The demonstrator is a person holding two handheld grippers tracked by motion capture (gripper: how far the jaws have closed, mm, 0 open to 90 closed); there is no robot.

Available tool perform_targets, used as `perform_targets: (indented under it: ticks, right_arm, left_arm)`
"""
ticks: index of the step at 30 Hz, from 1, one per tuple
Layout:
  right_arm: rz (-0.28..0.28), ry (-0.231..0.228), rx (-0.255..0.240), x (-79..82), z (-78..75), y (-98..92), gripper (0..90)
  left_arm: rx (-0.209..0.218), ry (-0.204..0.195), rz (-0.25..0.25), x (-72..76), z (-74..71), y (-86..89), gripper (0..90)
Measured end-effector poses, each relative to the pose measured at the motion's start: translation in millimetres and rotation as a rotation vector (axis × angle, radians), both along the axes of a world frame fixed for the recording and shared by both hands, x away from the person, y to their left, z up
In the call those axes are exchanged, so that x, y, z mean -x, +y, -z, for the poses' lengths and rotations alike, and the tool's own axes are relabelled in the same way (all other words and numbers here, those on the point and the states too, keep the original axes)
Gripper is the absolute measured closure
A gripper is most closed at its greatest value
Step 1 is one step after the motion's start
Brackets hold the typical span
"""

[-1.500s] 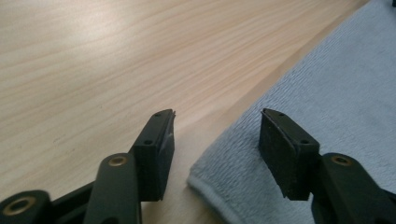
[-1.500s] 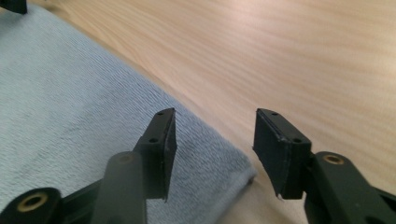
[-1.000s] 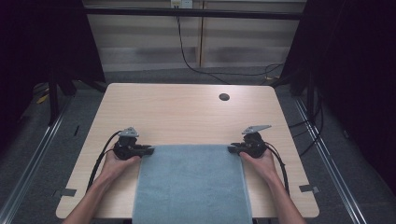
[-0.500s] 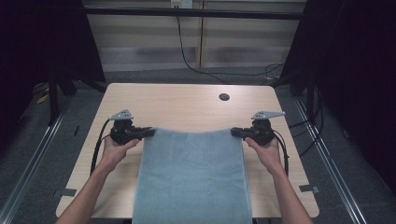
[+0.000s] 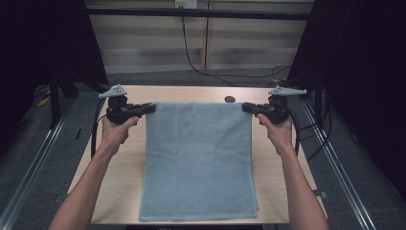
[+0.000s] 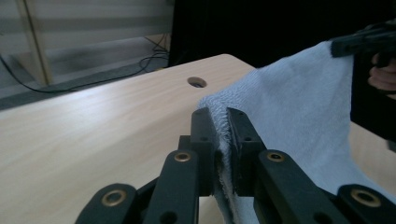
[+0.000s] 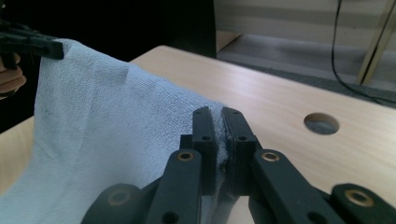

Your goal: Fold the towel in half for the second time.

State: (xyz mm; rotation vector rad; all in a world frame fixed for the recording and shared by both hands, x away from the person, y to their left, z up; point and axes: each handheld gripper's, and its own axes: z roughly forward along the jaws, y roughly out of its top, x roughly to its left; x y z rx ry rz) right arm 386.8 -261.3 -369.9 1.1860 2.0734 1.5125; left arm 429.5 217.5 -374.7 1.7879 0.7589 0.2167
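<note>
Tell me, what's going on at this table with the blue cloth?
A person holds a two-jaw tool in each hand. The left gripper and the right gripper are each clamped on a far corner of a light blue towel, jaws shut on the fabric. The far edge is held up off the wooden table and stretched between the hands, while the near part of the towel lies on the tabletop toward the person.
</note>
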Motion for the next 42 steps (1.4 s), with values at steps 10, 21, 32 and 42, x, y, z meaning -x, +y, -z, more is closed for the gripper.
perform_targets:
  ticks: [10, 21, 32, 42]
  right_arm:
    - [-0.048, -0.023, -0.017, 24.0, 9.5, -5.0, 85.1]
    - [-0.115, -0.038, -0.007, 76.7, 22.1, -10.9, 85.0]
    - [-0.156, 0.014, 0.035, 115.8, 54.3, -3.4, 84.4]
    - [-0.206, 0.099, 0.077, 148.7, 80.1, -3.6, 75.1]
  left_arm:
    - [-0.026, -0.028, 0.048, 29.0, 13.8, 1.7, 82.5]
    - [-0.042, -0.041, 0.104, 81.1, 30.6, 14.6, 82.4]
    - [-0.107, 0.046, 0.134, 117.9, 66.3, 19.8, 81.4]
    - [-0.131, 0.117, 0.181, 151.8, 87.0, 24.9, 78.1]
